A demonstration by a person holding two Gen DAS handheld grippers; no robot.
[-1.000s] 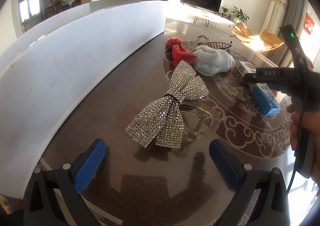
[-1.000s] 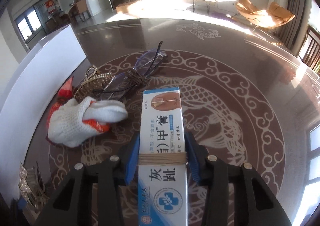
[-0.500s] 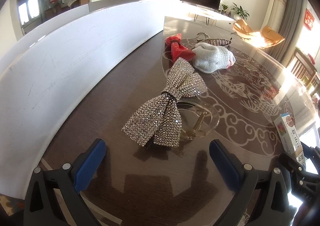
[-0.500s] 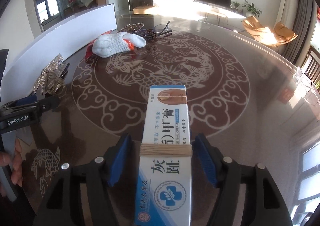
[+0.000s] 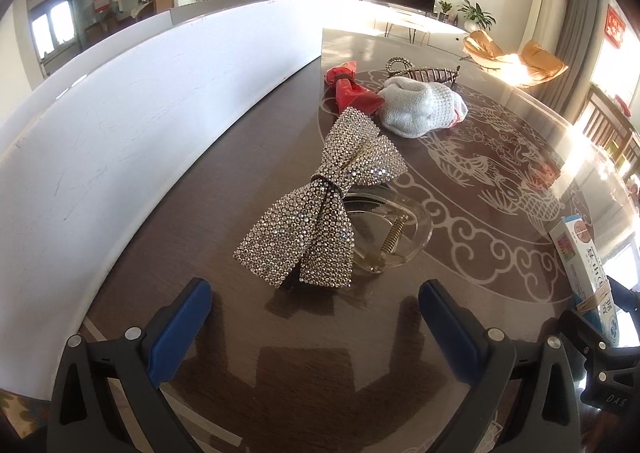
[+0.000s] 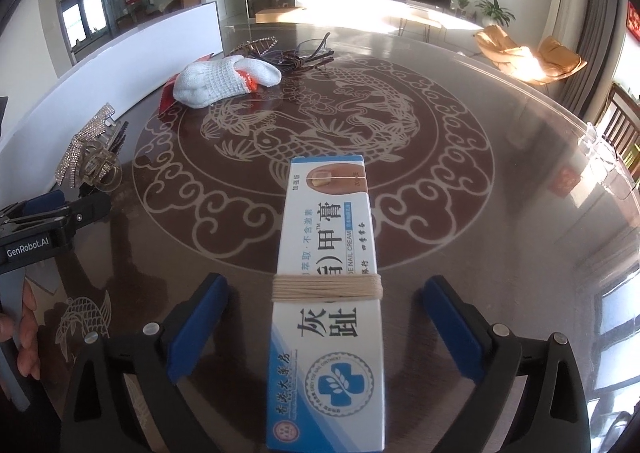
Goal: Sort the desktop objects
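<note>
A: Item one, the right claw [image 6: 324, 329]?
B: Blue pads spread wide, clear of the nail cream box [image 6: 328, 293] on both sides. The box lies flat on the table [image 6: 500, 157], lengthwise between the pads, near edge of the scene, with tan string wound round its middle.

A: Left claw [image 5: 316, 327]?
B: Also wide apart, holding nothing, low over the table's left side.

A: What lies before it?
B: A rhinestone bow [image 5: 320, 205], just beyond the pads, with a clear hair claw clip [image 5: 390, 229] touching it on the right.

A: Farther back?
B: A white knit glove [image 5: 420, 111], bunched, with a red packet [image 5: 350, 91] touching its left side. A metal comb clip [image 5: 424, 71] sits just behind the glove. In the right wrist view, dark-rimmed glasses [image 6: 308, 53] lie beside that clip.

A: Boundaries?
B: A white board [image 5: 140, 121] stands along the table's left edge.

A: Anything else?
B: The box shows at the far right of the left wrist view, well apart from the bow.
</note>
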